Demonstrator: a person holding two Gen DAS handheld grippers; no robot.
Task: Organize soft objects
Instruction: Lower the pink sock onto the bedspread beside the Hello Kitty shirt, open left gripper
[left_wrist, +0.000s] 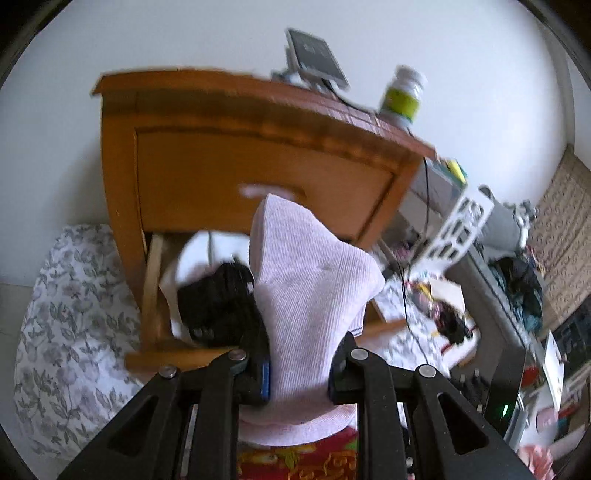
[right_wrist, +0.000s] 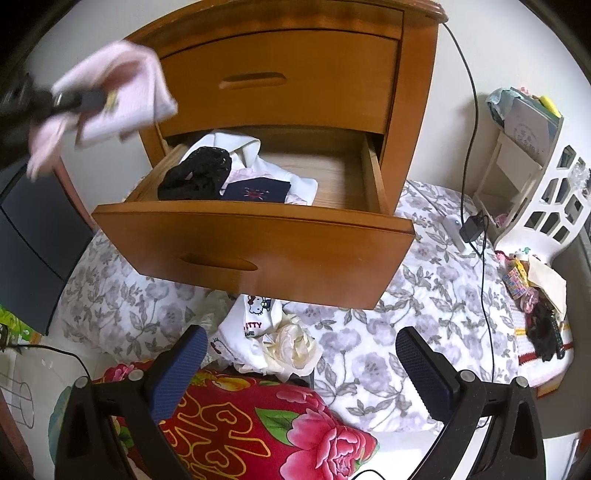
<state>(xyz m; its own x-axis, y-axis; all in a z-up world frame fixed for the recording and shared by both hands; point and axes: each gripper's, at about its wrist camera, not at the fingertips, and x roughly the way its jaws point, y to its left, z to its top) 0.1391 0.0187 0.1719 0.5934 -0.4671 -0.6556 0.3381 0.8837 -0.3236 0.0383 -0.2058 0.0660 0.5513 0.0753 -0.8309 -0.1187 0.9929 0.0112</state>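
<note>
**Pink sock in your left gripper, open drawer below and to the right of it**

Your left gripper (left_wrist: 299, 373) has its jaws nearly closed and pinched on a pale pink sock (left_wrist: 306, 288). In the left wrist view the sock stands up from the pads, its long axis running away from you along the fingers, toe end farthest out and tipped toward the wooden nightstand (left_wrist: 236, 155). The cuff end bunches behind the jaws, near you.

In the right wrist view the same sock (right_wrist: 114, 99) hangs at the far left, up beside the closed top drawer front (right_wrist: 280, 74). The open lower drawer (right_wrist: 258, 236) sits below it and to its right. So the drop point lies down and rightward from the sock. That is the relation your next move likely turns on.

Drawer contents: a black lace item (right_wrist: 197, 177), a white garment (right_wrist: 240, 147) and a dark folded piece (right_wrist: 256, 190) crowd the left half. The right half shows bare wood.

Your right gripper (right_wrist: 299, 365) is wide open and holds nothing. It hovers near you over a small heap of white clothes (right_wrist: 258, 325) on the floral bedding (right_wrist: 424, 314), with a red flowered cloth (right_wrist: 258, 424) just beneath.

Your left hand carries the piece and is the nearer to the drawer. Your right hand is nearer the heap.
</note>
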